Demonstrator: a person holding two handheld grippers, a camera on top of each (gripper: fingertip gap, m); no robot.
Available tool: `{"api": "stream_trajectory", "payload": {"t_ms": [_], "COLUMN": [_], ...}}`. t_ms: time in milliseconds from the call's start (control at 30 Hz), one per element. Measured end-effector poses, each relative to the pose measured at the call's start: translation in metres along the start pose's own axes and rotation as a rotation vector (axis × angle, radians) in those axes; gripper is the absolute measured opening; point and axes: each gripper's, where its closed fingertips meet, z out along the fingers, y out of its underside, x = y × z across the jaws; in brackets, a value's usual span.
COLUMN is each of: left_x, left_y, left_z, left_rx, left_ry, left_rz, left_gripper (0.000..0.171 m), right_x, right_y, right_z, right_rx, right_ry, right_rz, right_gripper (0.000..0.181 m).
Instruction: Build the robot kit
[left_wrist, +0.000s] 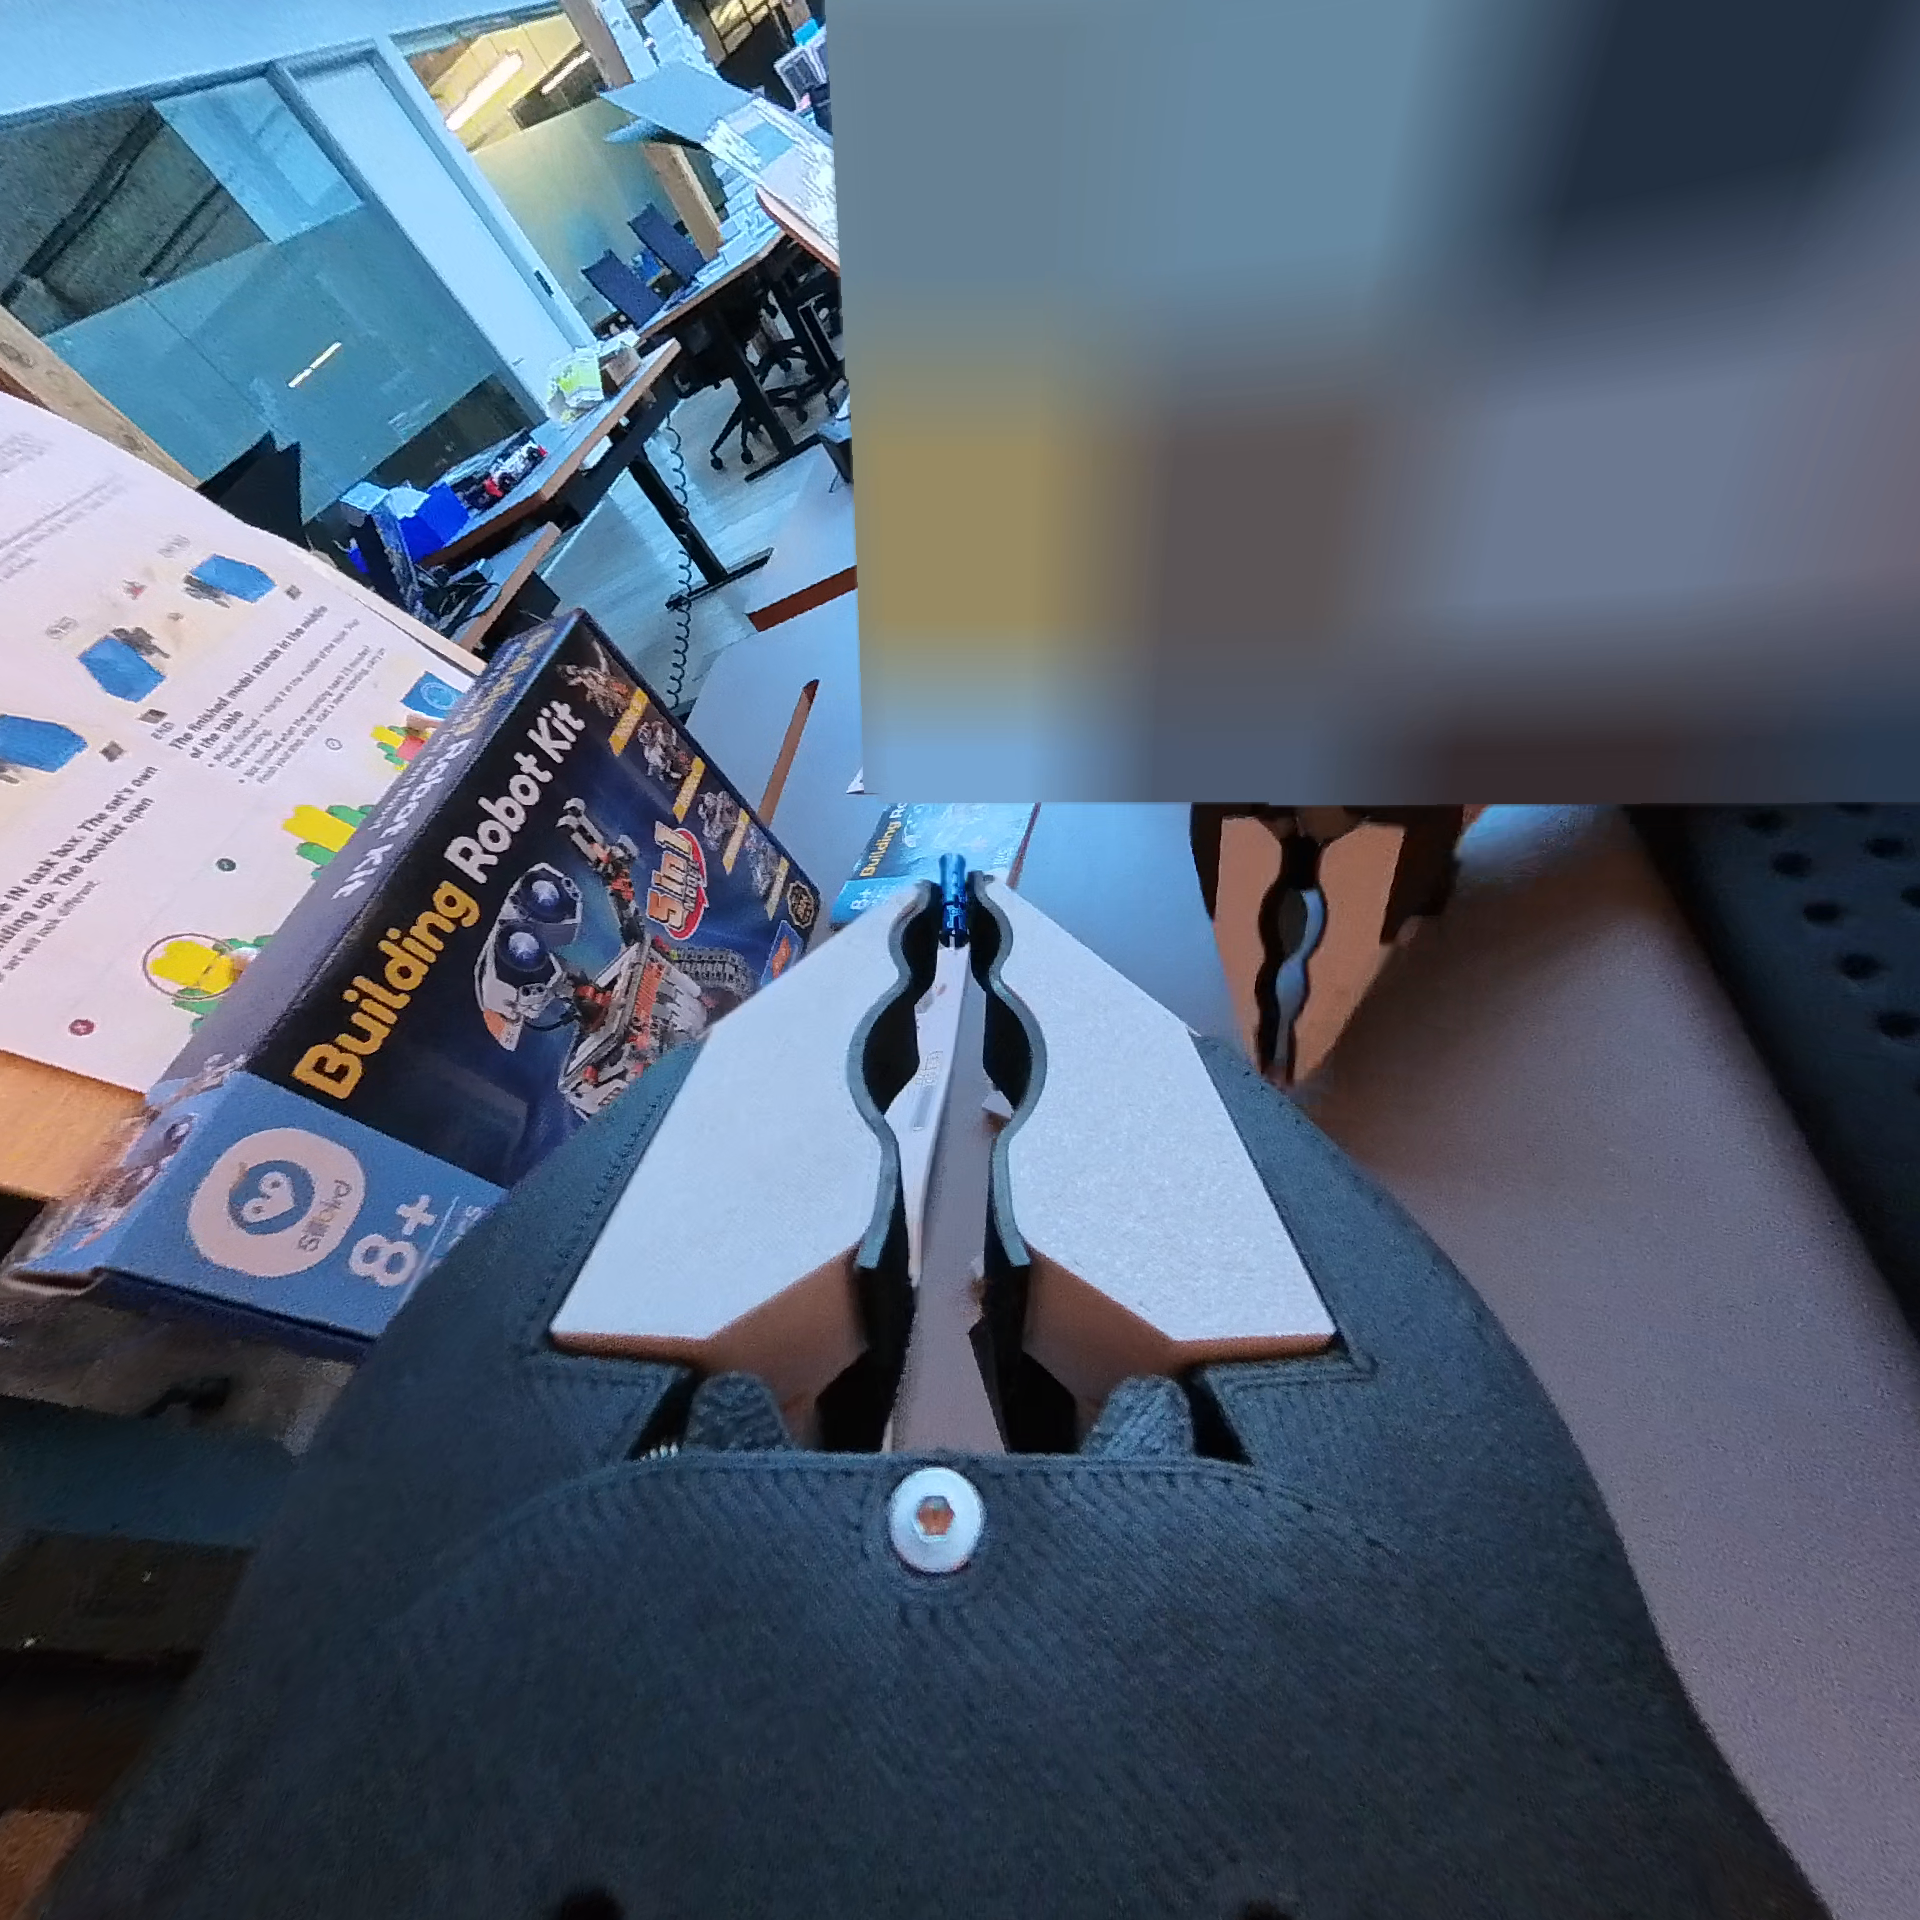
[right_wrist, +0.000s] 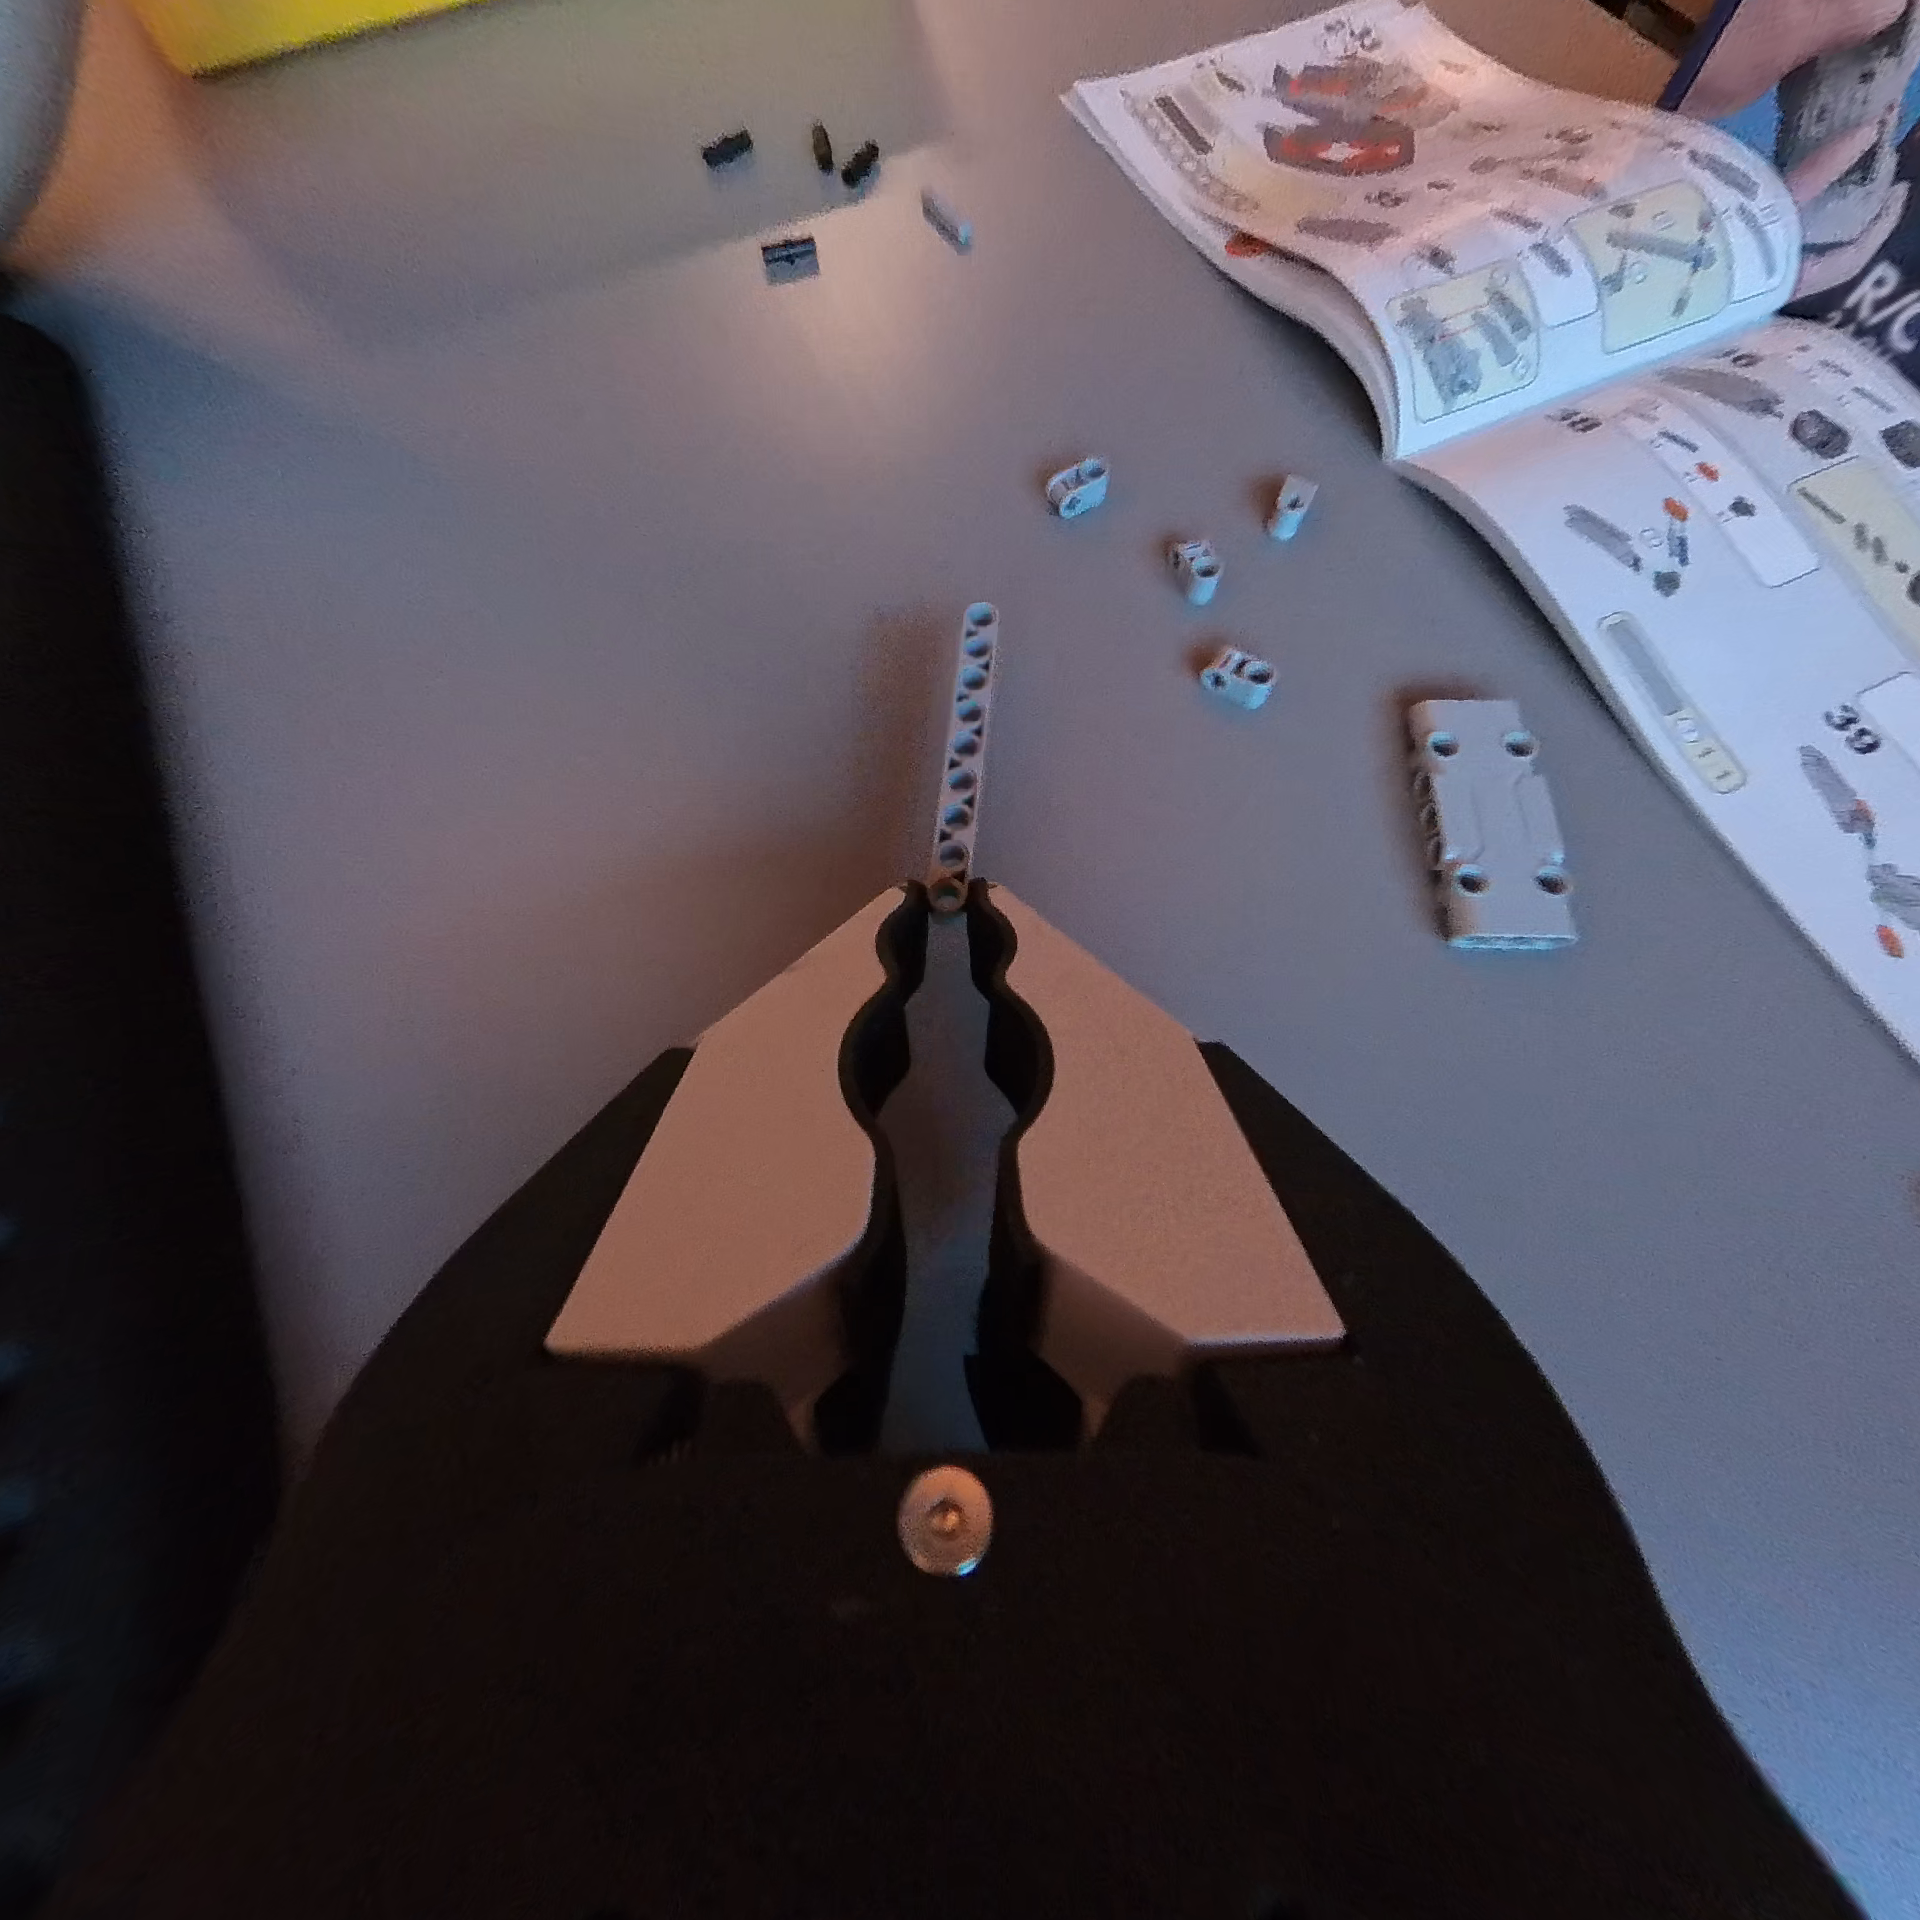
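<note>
Here the left tongs (left_wrist: 954, 902) pinch a little blue peg (left_wrist: 952, 896) up by the toy box (left_wrist: 488, 966), while the right tongs (right_wrist: 948, 894) squeeze one end of a long grey strip with holes (right_wrist: 968, 736), so it sticks out over the tabletop (right_wrist: 520, 623) near the small grey bits (right_wrist: 1205, 569) and open booklet (right_wrist: 1507, 270).

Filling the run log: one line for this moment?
left gripper: shut on blue pin | right gripper: shut on grey beam | table: loose pieces

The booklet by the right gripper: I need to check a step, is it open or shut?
Open. The booklet lies spread on the table, diagram pages showing, one page curling up where a hand holds its far edge.
</note>
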Motion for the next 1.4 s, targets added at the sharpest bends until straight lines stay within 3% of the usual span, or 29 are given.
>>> {"api": "stream_trajectory", "payload": {"t_ms": [100,300,400,567,667,833,1100,1200,1400], "left_x": [-0.004,-0.01,-0.014,-0.022,-0.024,-0.023,-0.022,-0.022,-0.023], "left_y": [-0.003,-0.01,-0.014,-0.025,-0.032,-0.031,-0.03,-0.031,-0.03], "left_z": [-0.008,-0.022,-0.031,-0.052,-0.062,-0.063,-0.058,-0.06,-0.061], "left_rx": [0.001,0.009,0.016,0.048,0.081,0.061,0.049,0.056,0.061], "left_ry": [-0.017,-0.048,-0.073,-0.124,-0.133,-0.141,-0.134,-0.135,-0.135], "left_rz": [0.006,0.0,0.007,0.009,0.004,0.012,0.016,0.011,0.004], "left_gripper": [0.003,0.003,0.003,0.003,0.003,0.003,0.003,0.003,0.003], "right_x": [0.005,0.01,0.015,0.02,0.024,0.018,-0.003,-0.008,-0.015], "right_y": [-0.003,0.016,0.022,0.028,0.026,0.02,0.011,0.01,0.02], "right_z": [-0.036,-0.122,-0.151,-0.162,-0.153,-0.12,-0.056,-0.035,0.008], "right_rx": [-0.182,-0.949,-1.291,-1.637,-1.769,-1.827,-1.713,-1.633,-1.312], "right_ry": [-0.06,-0.098,-0.122,-0.178,-0.165,-0.203,-0.274,-0.295,-0.305], "right_rz": [-0.027,-0.258,-0.247,-0.278,-0.354,-0.483,-0.546,-0.573,-0.463], "right_gripper": [0.007,0.007,0.007,0.007,0.007,0.007,0.007,0.007,0.007]}}
